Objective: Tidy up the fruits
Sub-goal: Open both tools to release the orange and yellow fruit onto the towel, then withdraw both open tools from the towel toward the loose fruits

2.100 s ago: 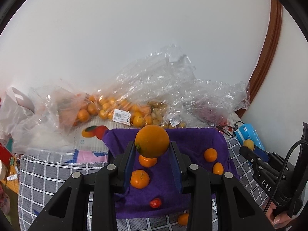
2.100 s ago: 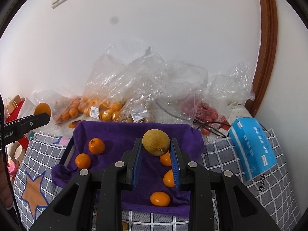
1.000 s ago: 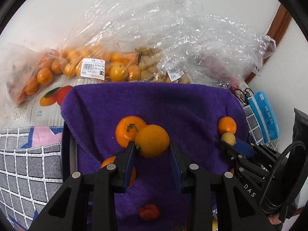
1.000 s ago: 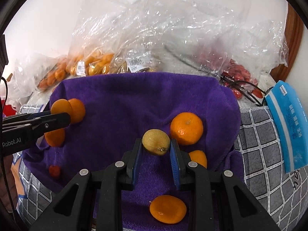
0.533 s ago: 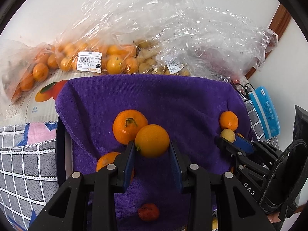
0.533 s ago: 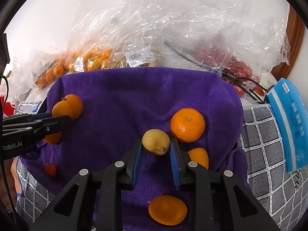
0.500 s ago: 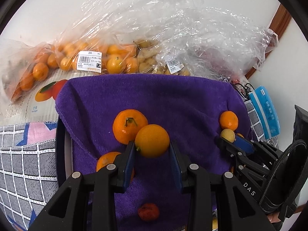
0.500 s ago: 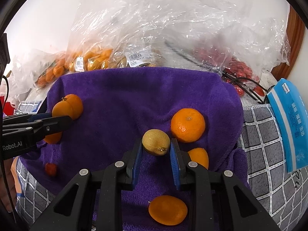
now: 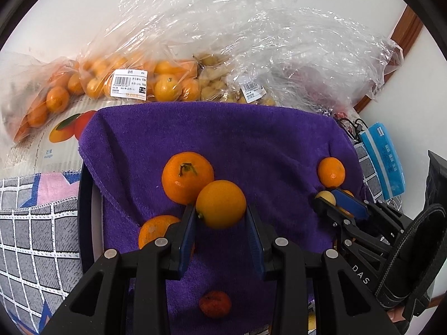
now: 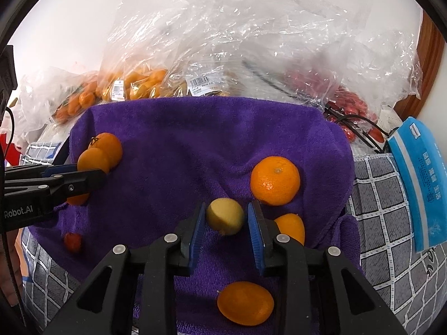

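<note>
Left tool (image 9: pixel 220 219) pinches an orange (image 9: pixel 220 204) above the purple towel (image 9: pixel 237 139), touching a stemmed mandarin (image 9: pixel 187 177). Right tool (image 10: pixel 226 223): jaws opening, yellow fruit (image 10: pixel 225 215) between the pads; gap visible at the right pad. Mandarin (image 10: pixel 275 180) just beside, upper right. Towel centre and far half bare. Far edge hemmed by clear plastic bags (image 10: pixel 223 42) of fruit against a white wall (image 9: pixel 83 5). Checked cloth (image 10: pixel 391 195) and blue packet (image 10: pixel 419 181) flank the right edge.
</note>
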The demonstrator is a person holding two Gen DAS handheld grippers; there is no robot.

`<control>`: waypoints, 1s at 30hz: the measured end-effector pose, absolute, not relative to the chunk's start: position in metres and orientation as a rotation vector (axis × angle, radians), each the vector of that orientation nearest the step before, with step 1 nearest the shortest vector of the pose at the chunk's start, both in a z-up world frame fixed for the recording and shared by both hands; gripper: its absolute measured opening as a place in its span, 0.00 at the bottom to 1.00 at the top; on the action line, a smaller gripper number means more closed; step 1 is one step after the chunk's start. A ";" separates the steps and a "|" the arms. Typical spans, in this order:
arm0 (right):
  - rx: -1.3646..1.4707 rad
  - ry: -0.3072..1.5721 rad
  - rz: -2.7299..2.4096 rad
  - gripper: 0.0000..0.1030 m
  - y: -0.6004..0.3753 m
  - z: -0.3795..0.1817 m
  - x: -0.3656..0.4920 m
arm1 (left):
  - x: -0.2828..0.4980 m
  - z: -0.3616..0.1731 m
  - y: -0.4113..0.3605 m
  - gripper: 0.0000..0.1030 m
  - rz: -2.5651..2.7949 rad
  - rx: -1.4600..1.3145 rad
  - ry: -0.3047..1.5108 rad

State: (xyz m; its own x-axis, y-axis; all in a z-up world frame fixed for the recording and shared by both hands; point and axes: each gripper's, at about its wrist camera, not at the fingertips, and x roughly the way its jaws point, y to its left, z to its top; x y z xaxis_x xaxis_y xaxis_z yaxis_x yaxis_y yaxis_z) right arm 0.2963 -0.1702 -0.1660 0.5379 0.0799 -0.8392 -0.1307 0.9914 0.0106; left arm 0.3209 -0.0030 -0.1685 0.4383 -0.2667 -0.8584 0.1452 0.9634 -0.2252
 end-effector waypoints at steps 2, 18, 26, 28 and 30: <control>-0.056 0.995 0.127 0.32 -0.170 -0.166 0.296 | 0.321 -0.168 -0.003 0.33 -0.256 -0.125 1.088; -0.023 0.943 0.096 0.48 -0.177 -0.143 0.275 | 0.308 -0.152 -0.001 0.37 -0.251 -0.127 1.073; 0.012 0.856 0.022 0.49 -0.188 -0.107 0.249 | 0.279 -0.120 0.009 0.39 -0.236 -0.134 1.001; 0.009 0.835 -0.010 0.50 -0.189 -0.098 0.240 | 0.268 -0.112 0.014 0.39 -0.228 -0.134 0.980; 0.014 0.837 -0.005 0.51 -0.190 -0.090 0.231 | 0.258 -0.105 0.018 0.39 -0.221 -0.133 0.961</control>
